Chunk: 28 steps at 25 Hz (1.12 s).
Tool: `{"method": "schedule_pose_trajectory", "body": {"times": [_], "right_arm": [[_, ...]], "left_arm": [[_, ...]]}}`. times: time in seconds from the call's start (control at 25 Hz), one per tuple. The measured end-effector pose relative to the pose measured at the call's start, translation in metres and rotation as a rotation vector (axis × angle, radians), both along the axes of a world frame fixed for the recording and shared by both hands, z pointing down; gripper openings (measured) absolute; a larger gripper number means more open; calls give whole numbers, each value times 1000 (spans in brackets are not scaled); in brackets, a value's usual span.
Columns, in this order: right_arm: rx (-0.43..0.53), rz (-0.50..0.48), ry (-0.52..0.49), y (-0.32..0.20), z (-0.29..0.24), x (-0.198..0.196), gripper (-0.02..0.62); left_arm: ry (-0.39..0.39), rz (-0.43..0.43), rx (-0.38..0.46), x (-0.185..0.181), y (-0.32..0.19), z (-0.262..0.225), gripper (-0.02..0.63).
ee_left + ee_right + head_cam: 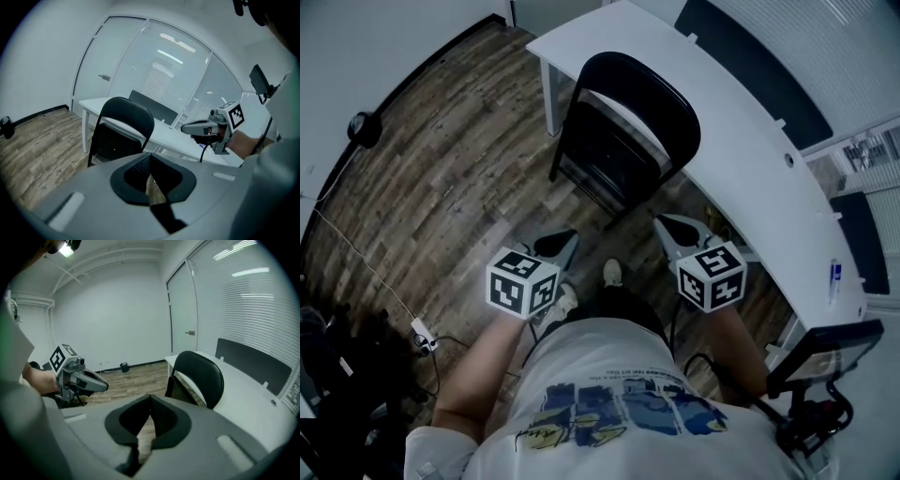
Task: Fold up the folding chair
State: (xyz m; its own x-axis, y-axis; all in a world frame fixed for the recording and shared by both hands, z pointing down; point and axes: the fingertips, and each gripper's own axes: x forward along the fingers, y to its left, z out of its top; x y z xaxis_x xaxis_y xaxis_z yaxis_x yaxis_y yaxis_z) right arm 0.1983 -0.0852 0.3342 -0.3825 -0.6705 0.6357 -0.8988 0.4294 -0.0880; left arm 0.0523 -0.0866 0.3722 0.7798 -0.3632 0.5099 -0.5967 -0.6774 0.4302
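The black folding chair (623,131) stands on the wood floor against the white desk, its rounded back toward the desk. Its seat panel (117,143) looks tipped up close to the frame. My left gripper (565,246) hangs just short of the chair's near left side, jaws shut with nothing between them. On the near right side my right gripper (668,228) is likewise shut and empty. Neither touches the chair. In the left gripper view my left gripper (150,161) points at the chair, with the right gripper (187,127) beside it. The right gripper view shows my right gripper (150,401), the chair (199,376) and the left gripper (104,386).
The long white desk (750,141) runs behind and to the right of the chair, with a dark screen panel (750,66) along its far edge. A power strip with cables (422,333) and dark equipment lie on the floor at left. My shoes (612,273) stand between the grippers.
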Motion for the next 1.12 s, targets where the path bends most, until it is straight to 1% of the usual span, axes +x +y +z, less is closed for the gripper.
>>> {"method": "schedule_pose_trajectory", "body": {"times": [0.12, 0.28, 0.44, 0.52, 0.68, 0.8, 0.92, 1.04, 1.12], "right_arm": [[-7, -24, -3, 11, 3, -5, 2], [5, -60, -12, 29, 4, -7, 2], [18, -109, -6, 62, -12, -12, 2], [27, -142, -14, 78, -20, -12, 2], [32, -163, -32, 114, -22, 10, 2], [41, -169, -43, 136, -22, 30, 2], [43, -186, -58, 160, -19, 47, 2], [46, -216, -80, 188, -19, 57, 2], [51, -228, -91, 210, -22, 59, 2]], "left_arm": [[-11, 15, 3, 1, 13, -2, 6], [-19, 2, 19, 2, 31, -7, 6], [-18, -10, 30, 5, 63, -22, 6], [-12, -14, 41, 12, 78, -31, 6], [46, -1, 52, 44, 113, -47, 6], [28, -3, 72, 65, 136, -51, 6], [11, -25, 78, 83, 158, -53, 6], [-2, -56, 77, 93, 187, -56, 6], [-8, -73, 78, 94, 211, -61, 6]]}}
